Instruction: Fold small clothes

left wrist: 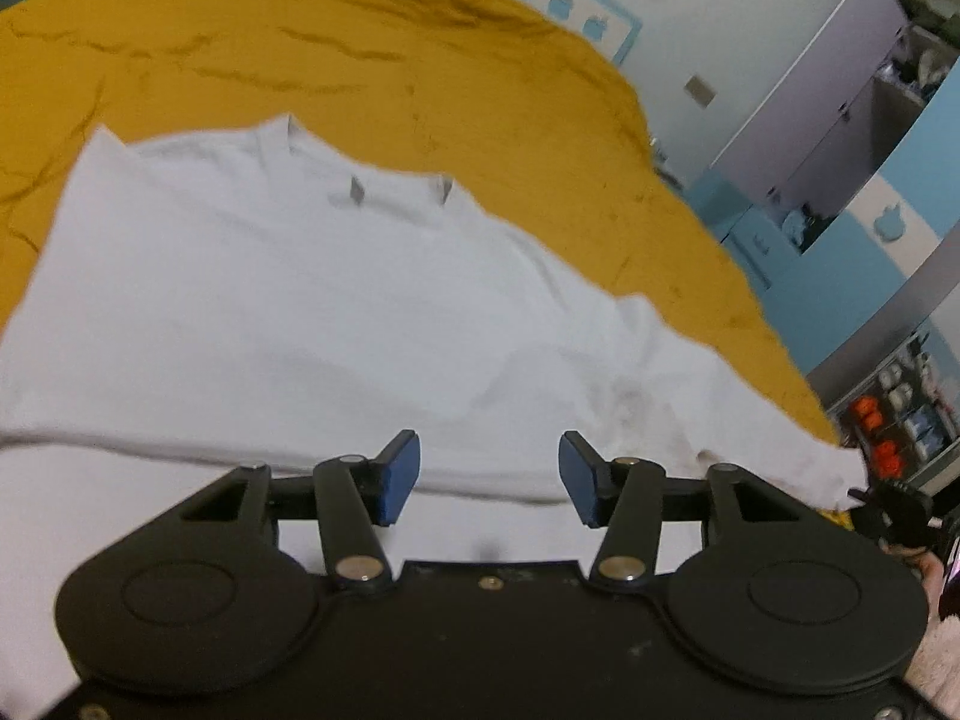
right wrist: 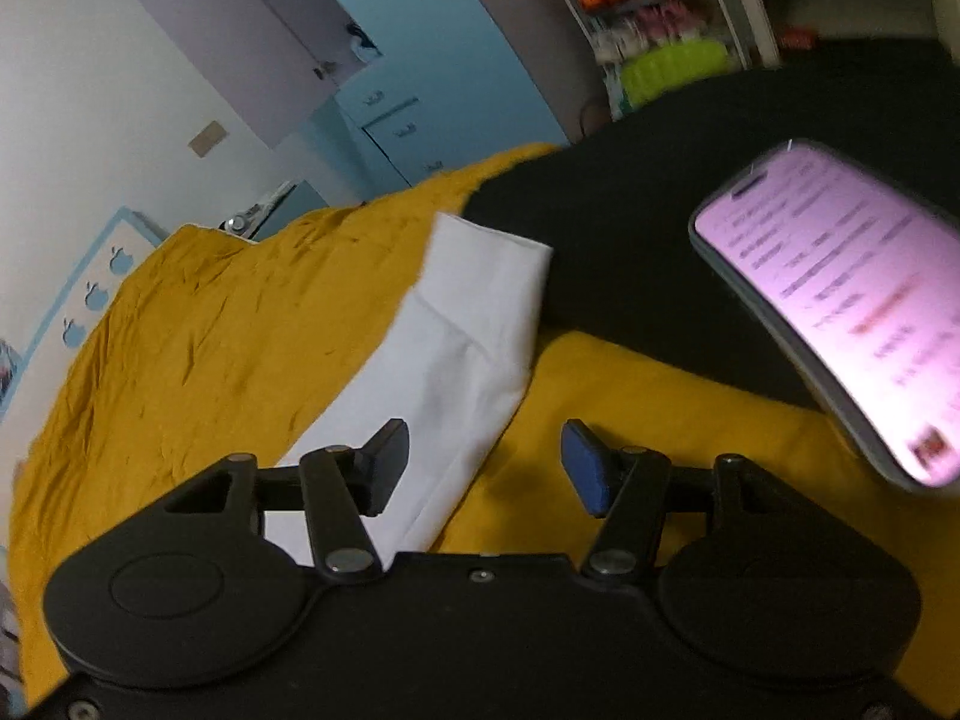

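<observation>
Left wrist view: the white shirt (left wrist: 270, 300) lies flat on the mustard cloth (left wrist: 300, 48), the left gripper (left wrist: 489, 474) spread above its hem. The right gripper (right wrist: 486, 462) gapes empty beside a sleeve (right wrist: 474, 324), seemingly unfolded. Pinch each edge fully before lifting.

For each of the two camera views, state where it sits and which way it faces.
Left wrist: on the left gripper, looking forward and down over the white cotton T-shirt on the mustard-yellow fabric cover; open jaws show.
Right wrist: on the right gripper, facing a white sleeve, black cloth and lit smartphone; open jaws show.
Shared: shirt, yellow cover, blue cabinets.
</observation>
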`<move>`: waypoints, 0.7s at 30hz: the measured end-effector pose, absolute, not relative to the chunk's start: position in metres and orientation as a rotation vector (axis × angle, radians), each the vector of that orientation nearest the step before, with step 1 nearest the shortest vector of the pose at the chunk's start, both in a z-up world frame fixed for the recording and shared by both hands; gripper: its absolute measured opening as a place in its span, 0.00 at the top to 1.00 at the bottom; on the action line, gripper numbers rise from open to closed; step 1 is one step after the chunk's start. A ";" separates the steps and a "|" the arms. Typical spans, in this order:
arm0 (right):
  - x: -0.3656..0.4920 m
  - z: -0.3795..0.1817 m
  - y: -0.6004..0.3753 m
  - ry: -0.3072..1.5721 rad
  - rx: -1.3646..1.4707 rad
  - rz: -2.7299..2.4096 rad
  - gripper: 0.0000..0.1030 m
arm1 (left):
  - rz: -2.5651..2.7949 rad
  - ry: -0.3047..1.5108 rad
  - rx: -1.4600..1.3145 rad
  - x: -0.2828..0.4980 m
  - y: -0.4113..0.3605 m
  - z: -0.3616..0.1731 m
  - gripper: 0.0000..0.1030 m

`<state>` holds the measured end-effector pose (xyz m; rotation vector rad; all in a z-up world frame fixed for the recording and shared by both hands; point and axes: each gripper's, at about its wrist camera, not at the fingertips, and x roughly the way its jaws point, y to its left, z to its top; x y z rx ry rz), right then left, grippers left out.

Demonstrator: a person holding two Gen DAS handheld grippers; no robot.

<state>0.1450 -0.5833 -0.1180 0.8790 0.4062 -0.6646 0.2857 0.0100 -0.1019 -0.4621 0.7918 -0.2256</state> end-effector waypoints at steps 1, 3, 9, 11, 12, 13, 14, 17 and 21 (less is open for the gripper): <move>0.150 -0.123 -0.589 0.398 0.892 -0.668 0.43 | -0.219 0.807 -0.459 0.288 0.008 -0.106 0.48; 0.157 -0.127 -0.593 0.369 0.899 -0.680 0.43 | -0.205 0.831 -0.457 0.293 0.006 -0.112 0.48; 0.183 -0.124 -0.591 0.320 0.865 -0.693 0.62 | -0.166 0.902 -0.463 0.301 0.005 -0.131 0.48; 0.177 -0.122 -0.593 0.319 0.841 -0.694 0.76 | -0.161 0.909 -0.461 0.302 0.005 -0.134 0.48; 0.177 -0.121 -0.594 0.321 0.820 -0.692 0.85 | -0.160 0.909 -0.461 0.300 0.005 -0.132 0.48; 0.174 -0.118 -0.592 0.323 0.802 -0.690 0.86 | -0.162 0.907 -0.463 0.300 0.006 -0.130 0.48; 0.174 -0.115 -0.591 0.318 0.787 -0.681 0.87 | -0.164 0.901 -0.465 0.299 0.007 -0.130 0.48; 0.172 -0.095 -0.580 0.290 0.722 -0.634 0.88 | -0.157 0.867 -0.473 0.295 0.014 -0.121 0.48; 0.174 -0.053 -0.547 0.231 0.642 -0.512 0.89 | -0.127 0.833 -0.480 0.287 0.033 -0.109 0.48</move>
